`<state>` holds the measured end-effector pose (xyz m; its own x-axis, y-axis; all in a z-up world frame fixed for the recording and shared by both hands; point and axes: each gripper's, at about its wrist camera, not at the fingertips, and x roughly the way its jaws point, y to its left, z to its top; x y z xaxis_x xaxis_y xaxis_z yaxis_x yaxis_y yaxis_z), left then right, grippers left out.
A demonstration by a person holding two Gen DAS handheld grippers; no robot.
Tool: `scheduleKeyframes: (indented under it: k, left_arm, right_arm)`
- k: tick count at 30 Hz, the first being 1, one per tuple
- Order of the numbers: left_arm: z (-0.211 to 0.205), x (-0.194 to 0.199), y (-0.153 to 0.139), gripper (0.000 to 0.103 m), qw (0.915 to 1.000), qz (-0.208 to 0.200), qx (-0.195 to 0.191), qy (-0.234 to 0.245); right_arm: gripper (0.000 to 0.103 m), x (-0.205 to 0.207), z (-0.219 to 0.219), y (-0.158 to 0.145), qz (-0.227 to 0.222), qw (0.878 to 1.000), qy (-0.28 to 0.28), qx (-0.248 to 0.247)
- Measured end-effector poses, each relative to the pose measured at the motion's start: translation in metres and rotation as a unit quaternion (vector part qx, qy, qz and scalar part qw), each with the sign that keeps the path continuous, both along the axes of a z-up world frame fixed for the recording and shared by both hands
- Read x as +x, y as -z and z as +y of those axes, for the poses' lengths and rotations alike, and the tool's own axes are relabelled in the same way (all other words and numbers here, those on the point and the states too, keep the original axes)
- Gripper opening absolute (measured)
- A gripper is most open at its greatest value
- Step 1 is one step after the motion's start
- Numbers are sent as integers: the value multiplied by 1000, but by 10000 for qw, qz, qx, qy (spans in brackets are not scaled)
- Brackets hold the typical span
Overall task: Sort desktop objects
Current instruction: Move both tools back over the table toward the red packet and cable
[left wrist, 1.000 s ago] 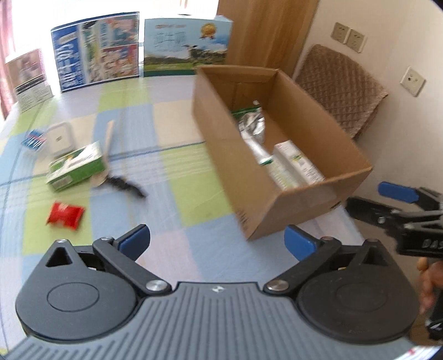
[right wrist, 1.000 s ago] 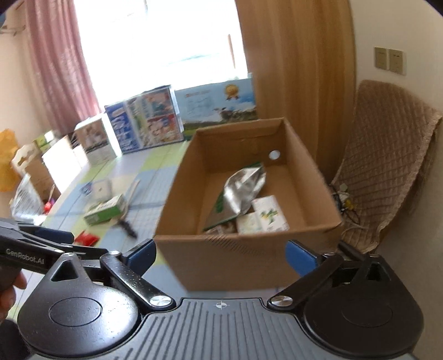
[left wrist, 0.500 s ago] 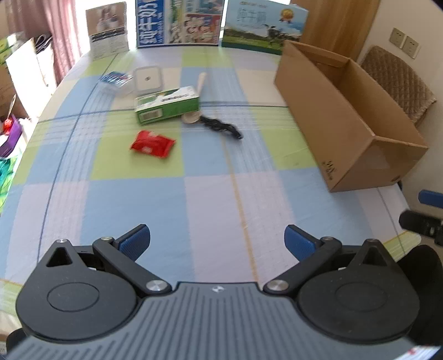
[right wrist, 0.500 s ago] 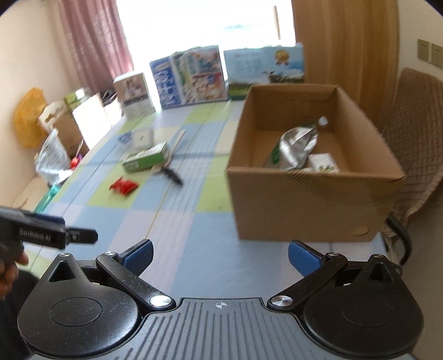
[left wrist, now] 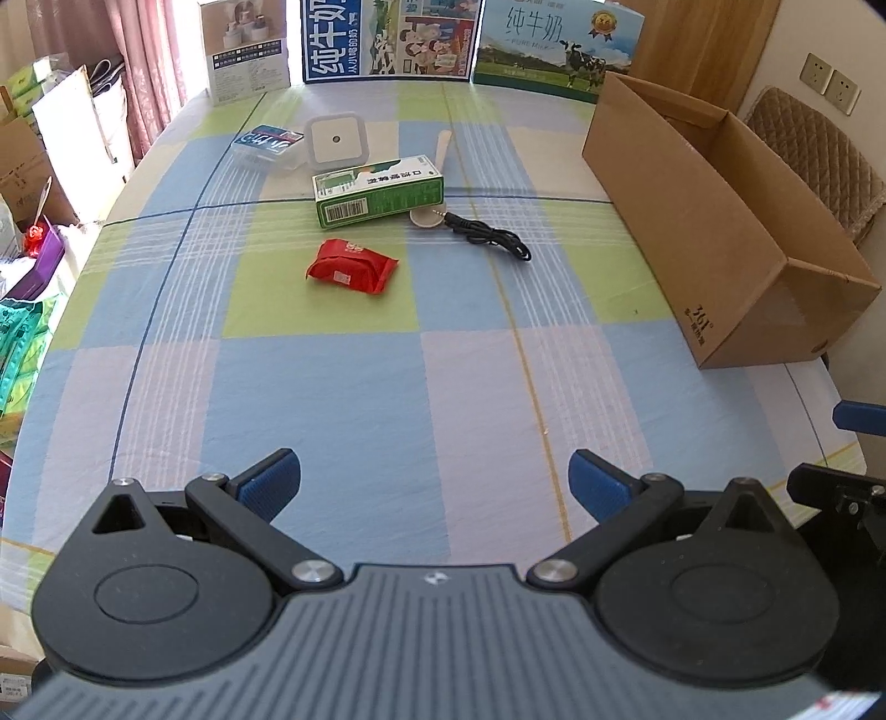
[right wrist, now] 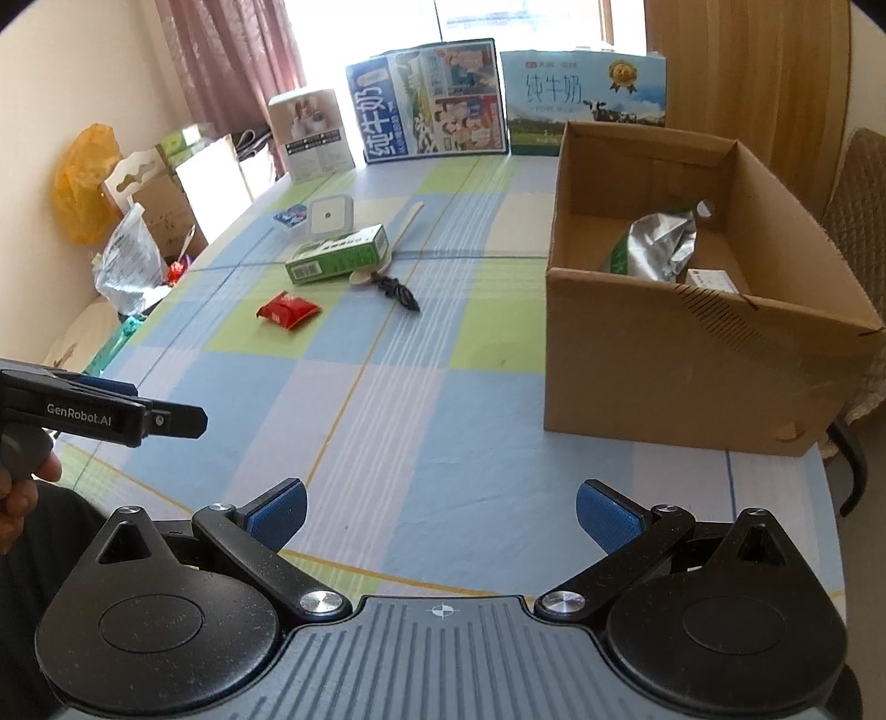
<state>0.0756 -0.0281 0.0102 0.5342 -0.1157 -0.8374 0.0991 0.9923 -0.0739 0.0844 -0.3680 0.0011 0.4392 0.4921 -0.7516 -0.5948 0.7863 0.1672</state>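
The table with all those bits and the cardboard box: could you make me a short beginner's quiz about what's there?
1. True or false: the left gripper and the right gripper both have their jaws open and empty.
2. Which thing lies nearest the red packet? A) the green box B) the silver bag C) the milk carton
3. Fill in: the black cable lies on the tablecloth, outside the ____ box.

Key: 1 true. 2 A. 3 cardboard.
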Motion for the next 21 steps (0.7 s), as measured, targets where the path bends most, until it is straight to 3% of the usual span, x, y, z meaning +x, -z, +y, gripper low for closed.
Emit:
scheduleKeyframes:
  k: [9,21]
  left_arm:
    - [4,1,2,101,10000,15,-23,41]
    - [26,16,10,101,9997,41,258,24]
  right_arm:
    - [101,1,12,8,80,9999,-124,-34]
    - [101,15,47,15,-11,9981,-597,-145]
